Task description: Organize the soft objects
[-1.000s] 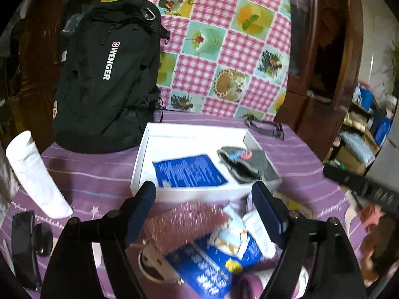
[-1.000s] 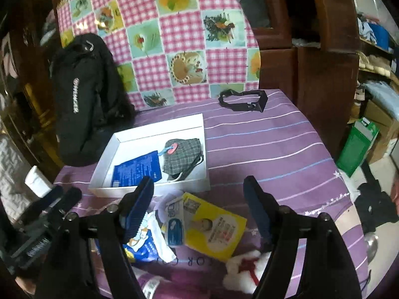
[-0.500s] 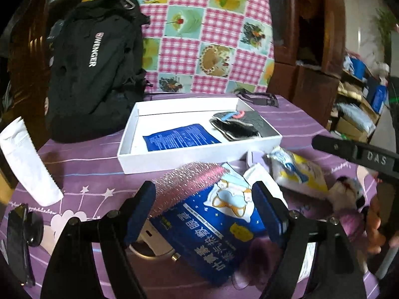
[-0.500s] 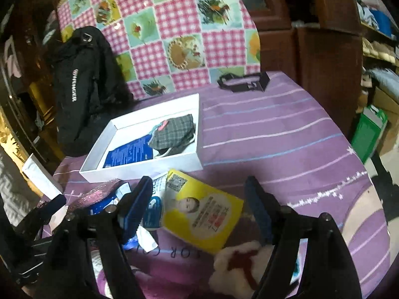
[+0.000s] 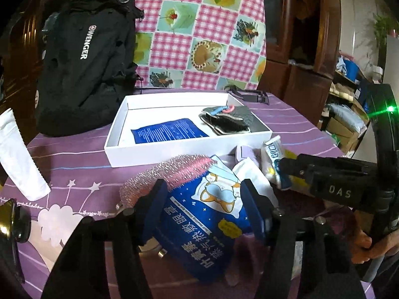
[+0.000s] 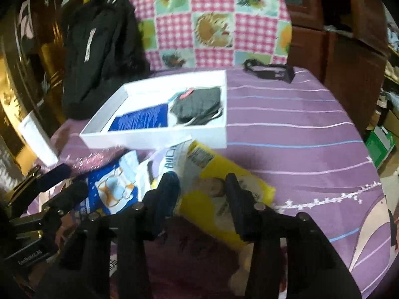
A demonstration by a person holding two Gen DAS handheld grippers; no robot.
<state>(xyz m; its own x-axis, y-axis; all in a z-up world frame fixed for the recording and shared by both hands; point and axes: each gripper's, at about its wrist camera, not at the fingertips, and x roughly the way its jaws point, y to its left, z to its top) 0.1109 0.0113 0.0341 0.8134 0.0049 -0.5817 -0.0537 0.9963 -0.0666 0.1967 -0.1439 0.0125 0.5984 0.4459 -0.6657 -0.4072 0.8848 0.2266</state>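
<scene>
A white open box [image 5: 159, 149] on the purple tablecloth holds a blue pack [image 5: 169, 130] and a grey checked pouch [image 5: 227, 119]. My left gripper [image 5: 202, 199] is open, its jaws on either side of a blue soft packet with a corgi picture [image 5: 207, 224]. A pink glittery pouch [image 5: 164, 174] lies partly under that packet. My right gripper [image 6: 202, 189] is open over a yellow packet [image 6: 214, 199], which also shows in the left wrist view [image 5: 274, 159]. The box also shows in the right wrist view [image 6: 159, 137].
A black Wenger backpack [image 5: 82, 59] stands behind the box against a checked cloth. A white tube [image 5: 17, 154] and dark sunglasses [image 5: 10, 226] lie at the left. A black strap [image 6: 269, 71] lies at the far table edge. Shelves and boxes stand at the right.
Both grippers have lowered toward the pile in front of the box. The left now straddles the blue corgi packet; the right has come down over the yellow packet.
</scene>
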